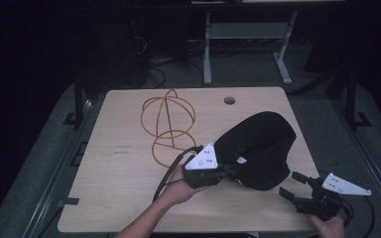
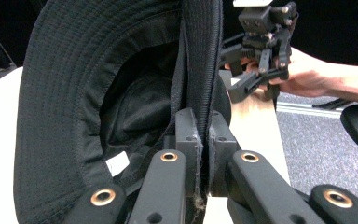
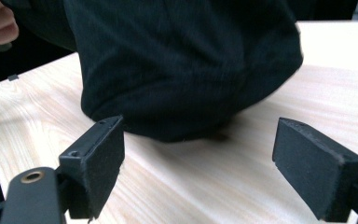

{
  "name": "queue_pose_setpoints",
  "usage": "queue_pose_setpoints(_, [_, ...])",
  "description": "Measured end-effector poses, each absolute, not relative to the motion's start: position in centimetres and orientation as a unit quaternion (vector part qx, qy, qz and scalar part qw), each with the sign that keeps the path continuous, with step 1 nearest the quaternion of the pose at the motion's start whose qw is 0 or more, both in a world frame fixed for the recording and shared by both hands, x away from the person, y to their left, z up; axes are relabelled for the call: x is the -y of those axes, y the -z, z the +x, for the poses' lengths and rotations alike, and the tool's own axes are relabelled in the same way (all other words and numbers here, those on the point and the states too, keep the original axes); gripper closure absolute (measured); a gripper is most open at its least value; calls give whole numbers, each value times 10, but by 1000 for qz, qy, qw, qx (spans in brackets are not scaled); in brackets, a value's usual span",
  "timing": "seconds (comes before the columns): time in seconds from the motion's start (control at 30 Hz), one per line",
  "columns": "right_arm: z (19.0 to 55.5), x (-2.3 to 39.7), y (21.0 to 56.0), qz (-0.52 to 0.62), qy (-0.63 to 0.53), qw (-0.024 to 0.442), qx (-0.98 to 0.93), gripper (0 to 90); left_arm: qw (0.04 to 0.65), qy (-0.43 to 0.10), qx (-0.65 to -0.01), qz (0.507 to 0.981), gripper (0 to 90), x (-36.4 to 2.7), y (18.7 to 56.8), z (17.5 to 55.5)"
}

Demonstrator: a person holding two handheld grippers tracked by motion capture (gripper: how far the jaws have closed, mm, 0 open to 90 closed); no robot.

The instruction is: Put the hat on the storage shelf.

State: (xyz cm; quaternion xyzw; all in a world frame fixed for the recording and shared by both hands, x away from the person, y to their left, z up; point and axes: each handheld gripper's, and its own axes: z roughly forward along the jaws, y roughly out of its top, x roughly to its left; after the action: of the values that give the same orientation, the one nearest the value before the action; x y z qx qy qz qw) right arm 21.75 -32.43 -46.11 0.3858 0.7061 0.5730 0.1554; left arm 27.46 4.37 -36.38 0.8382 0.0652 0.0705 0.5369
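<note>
While the left gripper (image 1: 226,172) pinches the black hat (image 1: 260,148) by its brim, soft and floppy, the right gripper (image 1: 293,184) gapes beside the hat, best taking the brim opposite.

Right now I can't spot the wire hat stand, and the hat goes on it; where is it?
In the high view the wire hat stand stands on the table's far left part, left of the black hat and beyond the left tool.

thing: black bucket hat (image 1: 260,148) | look: soft stitched brim, dark lining, small white label inside | state: brim pinched, crown sagging | pose: tilted, opening up toward the table's far edge | place: right half of table, lower edge near the wood
</note>
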Motion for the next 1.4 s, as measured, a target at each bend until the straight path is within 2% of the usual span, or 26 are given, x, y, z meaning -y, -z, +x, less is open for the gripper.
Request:
queue_pose_setpoints(0.3, [228, 327, 457, 348, -594, 143, -711, 163, 544, -66, -56, 835, 858, -46, 362, 274])
queue_pose_setpoints(0.47, [234, 325, 457, 331, -600, 134, -716, 233, 544, -65, -52, 835, 858, -44, 362, 273])
queue_pose_setpoints(0.5, [235, 325, 457, 328, -604, 132, -714, 279, 544, -66, -51, 835, 858, -43, 362, 273])
queue_pose_setpoints(0.53, [237, 324, 458, 317, -610, 128, -715, 366, 543, -65, -51, 836, 858, -42, 362, 273])
queue_pose_setpoints(0.57, [237, 324, 458, 317, -610, 128, -715, 366, 542, -65, -50, 836, 858, -41, 362, 273])
queue_pose_setpoints(0.6, [237, 322, 458, 317, -607, 128, -717, 411, 543, -65, -49, 836, 858, -40, 363, 274])
queue_pose_setpoints(0.63, [238, 321, 458, 317, -603, 127, -721, 483, 542, -65, -48, 837, 858, -38, 363, 274])
queue_pose_setpoints(0.67, [239, 318, 459, 316, -597, 135, -725, 603, 543, -64, -49, 836, 858, -37, 363, 274])
queue_pose_setpoints(0.7, [239, 318, 459, 316, -597, 135, -725, 603, 544, -64, -49, 835, 858, -36, 363, 274])
queue_pose_setpoints(0.73, [239, 317, 459, 314, -596, 137, -726, 663, 545, -64, -50, 835, 858, -36, 363, 274])
queue_pose_setpoints(0.77, [239, 317, 458, 316, -592, 143, -727, 770, 544, -64, -49, 835, 858, -35, 363, 274])
queue_pose_setpoints(0.8, [239, 317, 458, 316, -592, 143, -727, 770, 544, -65, -49, 835, 858, -35, 363, 274])
queue_pose_setpoints(0.87, [238, 318, 457, 324, -590, 149, -724, 831, 542, -66, -50, 836, 857, -36, 363, 274])
queue_pose_setpoints(1.4, [234, 319, 435, 328, -595, 172, -713, 849, 525, -96, -58, 843, 850, -51, 359, 270])
